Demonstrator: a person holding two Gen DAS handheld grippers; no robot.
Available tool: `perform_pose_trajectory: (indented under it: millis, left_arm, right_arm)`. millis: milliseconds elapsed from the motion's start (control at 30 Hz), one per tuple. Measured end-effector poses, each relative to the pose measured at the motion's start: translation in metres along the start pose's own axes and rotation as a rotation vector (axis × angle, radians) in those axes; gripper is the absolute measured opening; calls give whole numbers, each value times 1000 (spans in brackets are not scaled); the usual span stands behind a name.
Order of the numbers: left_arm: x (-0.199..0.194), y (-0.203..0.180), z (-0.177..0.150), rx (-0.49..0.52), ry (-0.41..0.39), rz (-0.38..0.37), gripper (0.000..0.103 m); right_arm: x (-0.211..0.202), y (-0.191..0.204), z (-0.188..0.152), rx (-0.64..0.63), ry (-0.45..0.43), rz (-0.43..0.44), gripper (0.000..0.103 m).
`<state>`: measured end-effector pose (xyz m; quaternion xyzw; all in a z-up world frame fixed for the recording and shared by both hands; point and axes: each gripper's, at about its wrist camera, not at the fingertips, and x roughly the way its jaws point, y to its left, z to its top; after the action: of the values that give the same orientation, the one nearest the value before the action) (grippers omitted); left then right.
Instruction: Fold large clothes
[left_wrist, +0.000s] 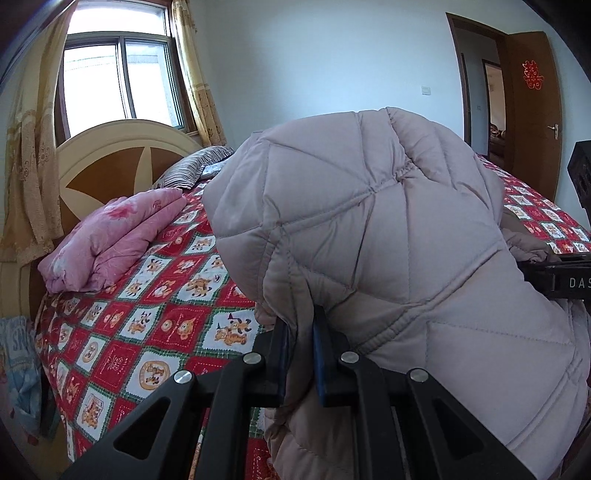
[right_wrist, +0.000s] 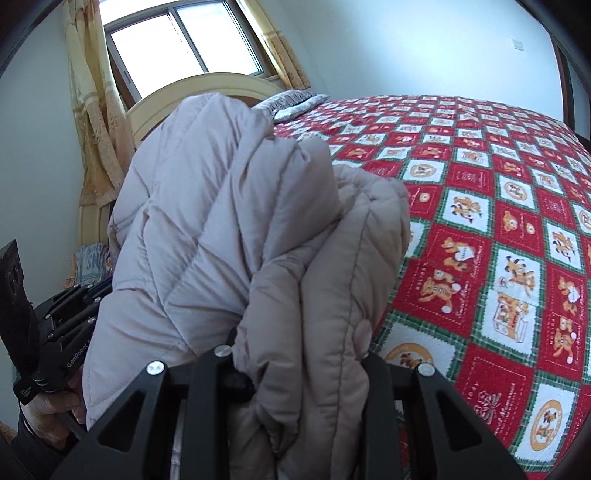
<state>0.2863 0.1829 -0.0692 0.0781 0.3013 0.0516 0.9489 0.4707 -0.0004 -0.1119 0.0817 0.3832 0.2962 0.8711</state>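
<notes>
- Gripping a puffy pale-mauve quilted down jacket (left_wrist: 388, 221): left gripper (left_wrist: 300, 354) clamped on a thin hem edge.
- Right gripper (right_wrist: 306, 373) pinched around a thick bunched fold.
- Judged soft, light, slippery, springy; best held by stitched seams.

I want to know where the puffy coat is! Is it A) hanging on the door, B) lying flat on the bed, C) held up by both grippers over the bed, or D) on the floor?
C: the left gripper and the right gripper each pinch the quilted coat, lifted above the red patterned bedspread.
</notes>
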Motion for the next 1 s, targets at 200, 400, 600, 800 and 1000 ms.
perform_pose_trajectory:
  millis: [200,400,600,800,1000]
  left_arm:
    - [21,2,-18,28,39,31,14]
    - [33,2,-26,47,41,61,28]
    - [40,6,-33,15,32,74,41]
    - [42,16,-35,-35,24,129,74]
    - [46,23,-38,-76,30,125,83]
  right_arm:
    - [22,-8,-7,24,44,-9,29]
    - [37,-18,-13,52,75,-9,30]
    - [45,-24,-16,67,89,-15,33]
    - [48,-29,-21,84,89,-22,37]
    - [52,-31,-22,79,97,-46,45]
